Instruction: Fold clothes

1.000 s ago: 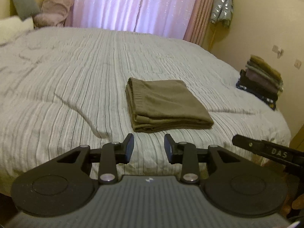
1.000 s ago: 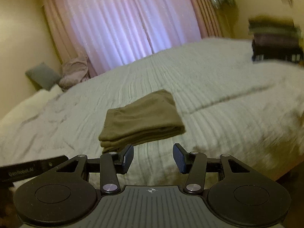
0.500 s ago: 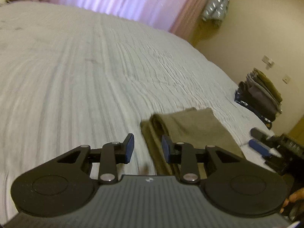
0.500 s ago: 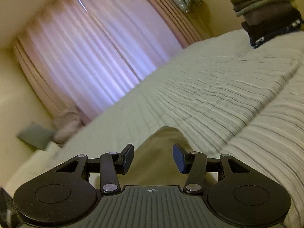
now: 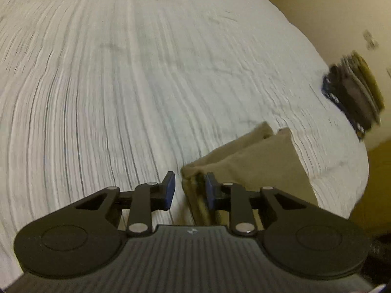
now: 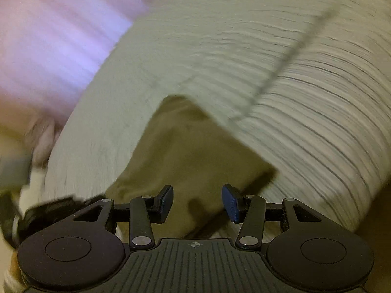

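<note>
A folded olive garment [image 5: 256, 166] lies on the striped bed cover [image 5: 122, 73]. My left gripper [image 5: 189, 190] sits low at the garment's left edge with its jaws closing. The stacked folds of that edge stand between the pads. The right fingertip [image 5: 210, 189] is against the cloth, while the left one [image 5: 169, 190] is still apart from it. In the right wrist view the same garment [image 6: 190, 151] fills the middle. My right gripper [image 6: 199, 204] hovers close over it, open, with nothing pinched.
A stack of folded dark and olive clothes [image 5: 354, 97] rests at the bed's far right edge by the wall. A pink curtain [image 6: 48, 36] hangs behind the bed. The bed cover [image 6: 305, 85] stretches wide to the left and beyond the garment.
Both grippers came in from a distance to the garment. The left one swung to its left edge, tilted down and narrowed its jaws. The right one rolled and settled over the cloth.
</note>
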`<control>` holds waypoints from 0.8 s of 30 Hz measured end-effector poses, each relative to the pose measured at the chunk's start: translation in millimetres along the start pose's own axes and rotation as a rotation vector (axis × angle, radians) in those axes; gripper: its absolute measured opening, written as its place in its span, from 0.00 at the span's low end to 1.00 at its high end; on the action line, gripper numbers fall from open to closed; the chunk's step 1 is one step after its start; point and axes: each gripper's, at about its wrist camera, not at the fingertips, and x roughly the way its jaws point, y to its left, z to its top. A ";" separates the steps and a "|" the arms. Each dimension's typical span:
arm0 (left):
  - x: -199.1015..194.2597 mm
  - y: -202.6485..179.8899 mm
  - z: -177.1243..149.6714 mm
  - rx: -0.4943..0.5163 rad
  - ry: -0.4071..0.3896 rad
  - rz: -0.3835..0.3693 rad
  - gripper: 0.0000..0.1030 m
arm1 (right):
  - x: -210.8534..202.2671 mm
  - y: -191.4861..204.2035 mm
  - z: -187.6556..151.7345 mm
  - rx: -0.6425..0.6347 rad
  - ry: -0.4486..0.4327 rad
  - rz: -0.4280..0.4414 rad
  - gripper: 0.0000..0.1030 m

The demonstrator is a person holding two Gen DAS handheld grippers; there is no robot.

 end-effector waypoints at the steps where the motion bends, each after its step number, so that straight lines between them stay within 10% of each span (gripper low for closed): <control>1: -1.2 -2.4 8.5 0.036 0.014 -0.006 0.21 | -3.4 -6.4 0.7 0.070 -0.018 -0.022 0.48; 11: 66.0 -50.5 108.7 0.290 0.233 -0.275 0.22 | -27.6 -66.9 -27.6 0.878 -0.260 0.035 0.48; 20: 151.2 -109.0 129.6 0.271 0.440 -0.455 0.23 | -16.3 -70.7 -41.0 1.000 -0.350 0.069 0.47; 24: 172.7 -122.0 124.3 0.314 0.485 -0.441 0.23 | -6.9 -71.9 -42.0 1.032 -0.303 0.071 0.29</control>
